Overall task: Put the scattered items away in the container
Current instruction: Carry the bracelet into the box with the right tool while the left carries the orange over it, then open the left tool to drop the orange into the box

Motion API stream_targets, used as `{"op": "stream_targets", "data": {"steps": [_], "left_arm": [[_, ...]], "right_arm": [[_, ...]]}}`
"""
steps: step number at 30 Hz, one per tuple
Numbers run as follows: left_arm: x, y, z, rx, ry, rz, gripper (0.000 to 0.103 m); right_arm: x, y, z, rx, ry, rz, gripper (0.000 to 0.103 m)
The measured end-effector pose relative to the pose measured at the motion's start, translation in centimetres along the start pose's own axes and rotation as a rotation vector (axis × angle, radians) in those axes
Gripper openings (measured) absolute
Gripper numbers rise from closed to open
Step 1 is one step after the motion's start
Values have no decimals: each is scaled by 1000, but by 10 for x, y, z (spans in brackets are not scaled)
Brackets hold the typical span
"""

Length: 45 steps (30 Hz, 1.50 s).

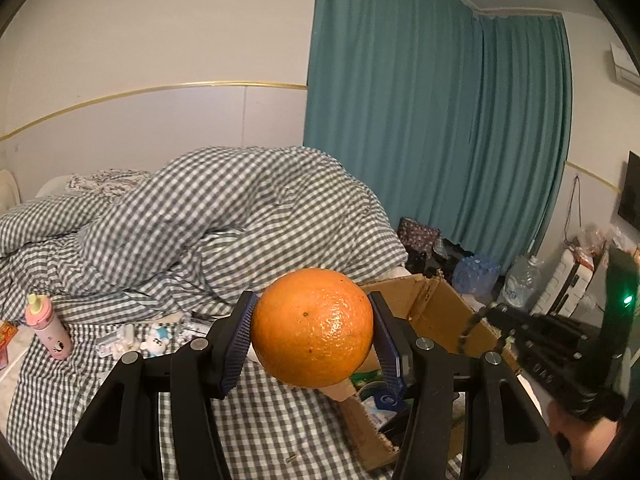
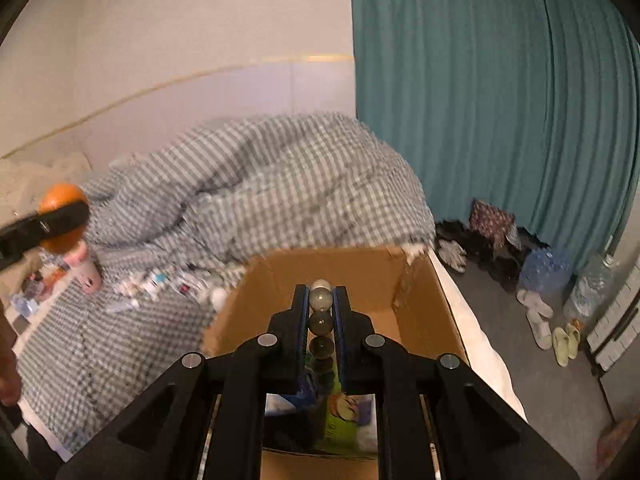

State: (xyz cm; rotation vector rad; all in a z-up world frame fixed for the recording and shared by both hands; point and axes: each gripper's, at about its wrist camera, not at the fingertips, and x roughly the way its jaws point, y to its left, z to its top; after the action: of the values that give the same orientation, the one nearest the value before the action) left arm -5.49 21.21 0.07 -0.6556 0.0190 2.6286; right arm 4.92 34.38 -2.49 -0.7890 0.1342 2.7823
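Partly done: cardboard box (image 2: 360, 276) already holding packets. Left hand-held gripper (image 1: 312, 330) clamping round orange fruit (image 1: 314, 326); right hand-held gripper (image 2: 320, 312) pinching dark bead string (image 2: 321, 322); pink bottle (image 1: 50, 330) left at nine o'clock.

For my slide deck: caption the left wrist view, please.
Left gripper clamps an orange beside the open cardboard box on a checked bed.

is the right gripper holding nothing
No, the right gripper is shut on a string of beads above the cardboard box.
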Motion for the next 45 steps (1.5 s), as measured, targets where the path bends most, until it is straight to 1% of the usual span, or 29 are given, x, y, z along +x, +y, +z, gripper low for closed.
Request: {"op": "stream_targets", "data": {"steps": [5,9,11,14,15,16,17,18,19,20,22,25,29,32,34,37,39,40,42,43,45], "left_arm": [[21,-15,-4,16,30,-19,56],[35,-29,-7,30,52,-33,56],[40,-33,-10,34,60,-38,56],[50,-40,-13,42,74,-45,56],[52,-43,-15,45,79,-47,56],[54,-45,-15,47,83,-48,56],[57,-46,-16,50,87,-49,57],[60,-47,-16,53,92,-50,56],[63,-50,-17,57,98,-51,56],[67,-51,-17,60,102,-51,56],[74,-55,-19,68,114,-54,56],[88,-64,-25,80,142,-62,56],[115,-78,-34,102,202,-81,57],[137,-86,-41,102,264,-108,57],[151,-94,-47,113,313,-125,57],[166,-103,-58,128,370,-131,57],[176,-107,-64,134,418,-138,61],[179,-107,-66,133,427,-139,63],[180,-109,-66,136,433,-140,84],[180,-109,-66,137,433,-136,87],[177,-107,-64,132,421,-130,88]], "right_arm": [[37,-19,-16,21,145,-36,11],[70,-32,-31,19,284,-36,11],[86,-34,-40,22,358,-23,11],[101,-36,-51,25,431,-16,11],[104,-37,-53,26,443,-14,11],[106,-38,-56,30,455,-13,18],[108,-39,-56,37,455,-12,28],[107,-40,-56,46,446,-12,63],[103,-43,-55,56,426,-18,94],[99,-43,-53,56,395,-33,98],[88,-44,-47,57,336,-56,98],[71,-51,-38,80,264,-57,98],[56,-58,-29,80,208,-90,98],[45,-66,-25,88,165,-119,98],[40,-72,-23,98,144,-132,98],[38,-81,-22,114,135,-134,98],[38,-86,-21,122,133,-135,98],[38,-87,-22,125,136,-136,99],[40,-88,-24,128,139,-140,99],[40,-88,-24,131,139,-141,99],[39,-88,-25,137,133,-139,99]]}}
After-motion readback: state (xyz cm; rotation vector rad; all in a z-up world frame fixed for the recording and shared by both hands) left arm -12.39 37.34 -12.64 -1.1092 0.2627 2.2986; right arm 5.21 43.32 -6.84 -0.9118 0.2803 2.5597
